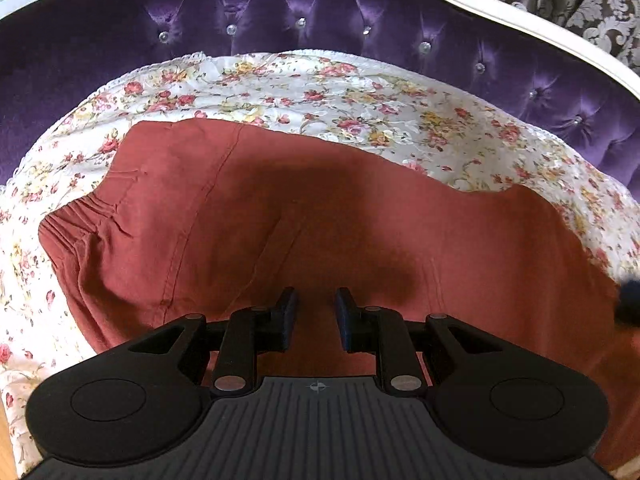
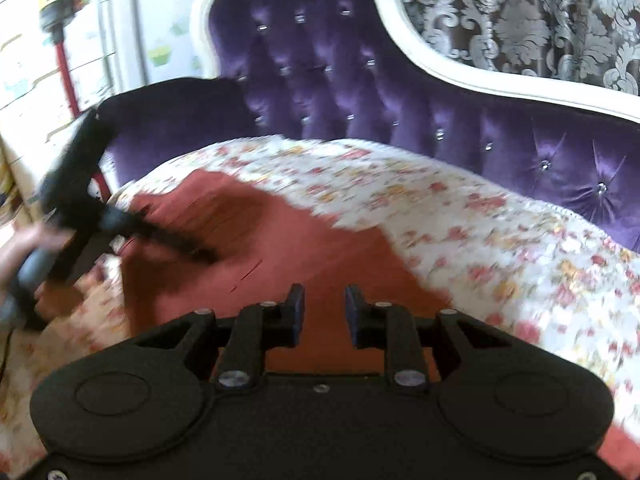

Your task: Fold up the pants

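Pants: one pair; hand-held grippers: two, empty

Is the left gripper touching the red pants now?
Cannot tell. In the left wrist view the left gripper is over the red pants with nothing between its fingers, but neither view shows contact or a gap at the tips.

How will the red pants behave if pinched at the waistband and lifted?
Likely floppy: the red pants lie flat and wrinkled on the floral cover. The gathered waistband probably stretches. They may drag the loose cover when pushed.
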Demonstrator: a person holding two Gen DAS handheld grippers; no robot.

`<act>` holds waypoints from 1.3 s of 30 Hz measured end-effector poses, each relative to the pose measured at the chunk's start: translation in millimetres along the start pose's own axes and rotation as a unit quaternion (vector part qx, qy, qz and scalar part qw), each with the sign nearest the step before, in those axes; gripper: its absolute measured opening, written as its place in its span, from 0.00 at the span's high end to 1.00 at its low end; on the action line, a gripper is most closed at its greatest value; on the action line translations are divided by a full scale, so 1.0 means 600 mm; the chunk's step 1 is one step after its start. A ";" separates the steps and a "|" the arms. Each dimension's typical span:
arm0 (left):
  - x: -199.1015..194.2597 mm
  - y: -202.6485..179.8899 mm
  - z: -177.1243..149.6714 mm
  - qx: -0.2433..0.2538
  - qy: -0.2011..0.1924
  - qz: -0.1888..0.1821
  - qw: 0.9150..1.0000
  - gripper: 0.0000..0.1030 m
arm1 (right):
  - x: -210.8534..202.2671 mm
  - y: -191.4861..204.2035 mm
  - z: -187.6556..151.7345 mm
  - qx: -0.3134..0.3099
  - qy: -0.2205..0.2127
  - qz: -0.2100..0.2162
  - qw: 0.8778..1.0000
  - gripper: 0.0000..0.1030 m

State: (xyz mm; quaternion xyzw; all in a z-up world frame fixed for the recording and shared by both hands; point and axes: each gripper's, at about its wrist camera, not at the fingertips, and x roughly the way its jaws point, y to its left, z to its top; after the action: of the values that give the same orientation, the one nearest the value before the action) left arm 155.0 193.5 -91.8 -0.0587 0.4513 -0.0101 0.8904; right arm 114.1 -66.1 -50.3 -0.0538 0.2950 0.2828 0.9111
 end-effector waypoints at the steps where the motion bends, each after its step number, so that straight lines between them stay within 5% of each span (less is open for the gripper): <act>1: -0.001 0.000 -0.002 0.001 -0.004 0.000 1.000 0.80 | 0.013 -0.012 0.012 0.004 0.002 0.003 1.000 0.54; 9: -0.002 -0.004 -0.008 0.005 -0.025 0.004 1.000 0.80 | 0.128 -0.060 0.055 0.003 0.043 -0.004 0.999 0.47; 13: 0.000 -0.001 -0.007 -0.001 -0.026 -0.001 1.000 0.80 | 0.143 -0.041 0.037 -0.014 0.089 0.058 0.994 0.47; 15: 0.000 0.004 -0.007 -0.010 -0.026 -0.006 1.000 0.80 | 0.133 -0.026 0.027 -0.024 0.088 0.086 0.992 0.46; 18: -0.001 0.008 -0.006 -0.020 -0.024 -0.011 0.999 0.80 | 0.144 -0.020 0.026 -0.032 0.085 0.064 0.994 0.47; 24: -0.002 0.010 -0.008 -0.018 -0.025 -0.015 0.999 0.80 | 0.171 -0.070 0.044 0.067 0.084 0.078 0.991 0.47; 30: -0.002 0.005 -0.008 -0.012 -0.026 -0.009 1.000 0.80 | 0.146 -0.088 0.048 0.109 0.038 0.092 0.989 0.47; 36: -0.001 0.007 -0.007 -0.012 -0.026 -0.011 1.000 0.80 | 0.109 -0.045 0.029 0.056 0.040 0.032 0.997 0.49; 39: -0.001 0.009 -0.007 -0.017 -0.025 -0.012 0.999 0.80 | 0.093 -0.031 0.014 0.050 0.041 0.040 0.997 0.49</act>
State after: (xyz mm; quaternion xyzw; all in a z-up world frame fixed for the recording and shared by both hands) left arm 150.9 198.5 -94.4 -0.0792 0.4282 -0.0118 0.9001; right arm 165.5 -52.3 -76.2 -0.0079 0.3474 0.3020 0.8877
